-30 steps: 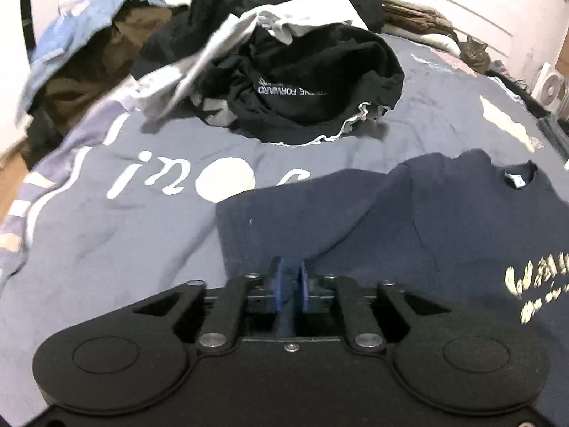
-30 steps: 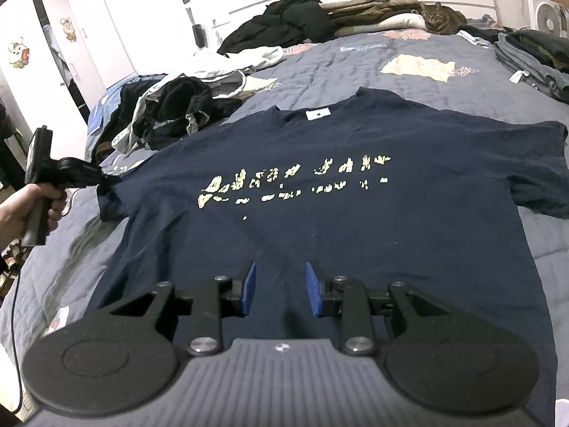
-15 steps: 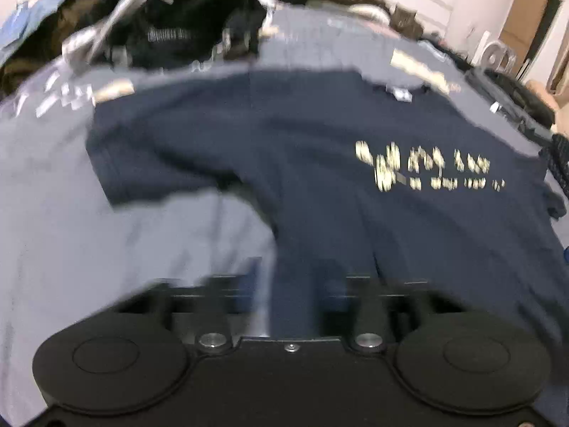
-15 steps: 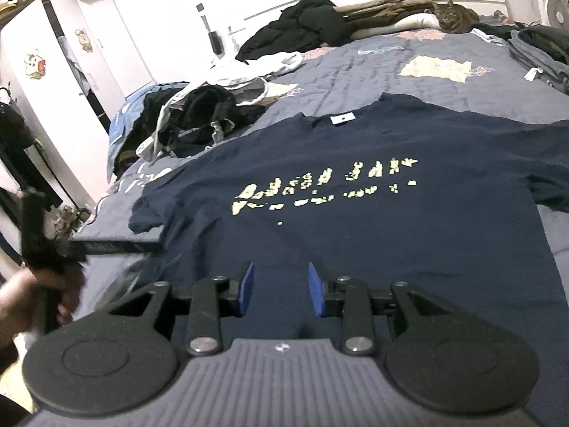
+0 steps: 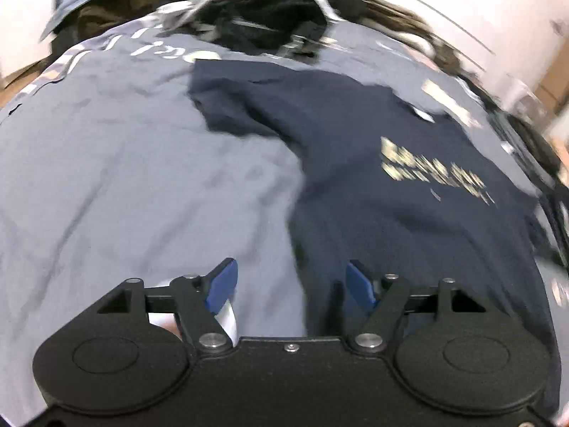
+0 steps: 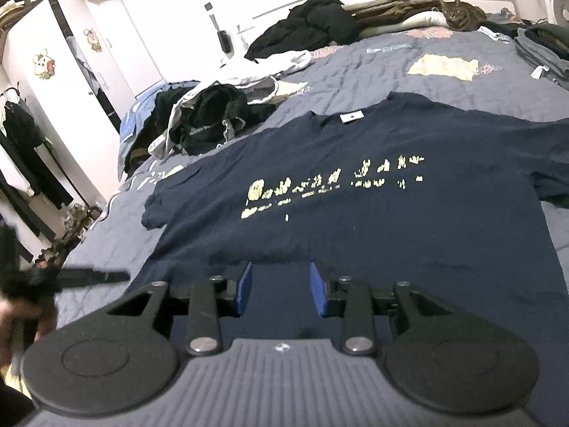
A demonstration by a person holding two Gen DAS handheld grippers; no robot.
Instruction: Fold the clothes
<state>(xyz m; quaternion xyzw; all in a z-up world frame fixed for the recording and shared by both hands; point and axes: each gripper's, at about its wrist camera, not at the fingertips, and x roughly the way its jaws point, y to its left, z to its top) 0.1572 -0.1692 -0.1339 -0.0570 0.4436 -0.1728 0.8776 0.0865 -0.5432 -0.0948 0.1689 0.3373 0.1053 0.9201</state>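
On the bed (image 6: pixel 373 71), navy T-shirt (image 6: pixel 373 213) lies spread — both tools (image 5: pixel 290 283) (image 6: pixel 281 290) gape above its hem.

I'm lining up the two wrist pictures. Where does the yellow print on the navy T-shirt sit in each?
Left wrist: the yellow print sits right of centre, blurred, on the navy T-shirt.
Right wrist: it runs across the middle, beyond the open jaws.
Shared landmark: the white neck label, just above the print.
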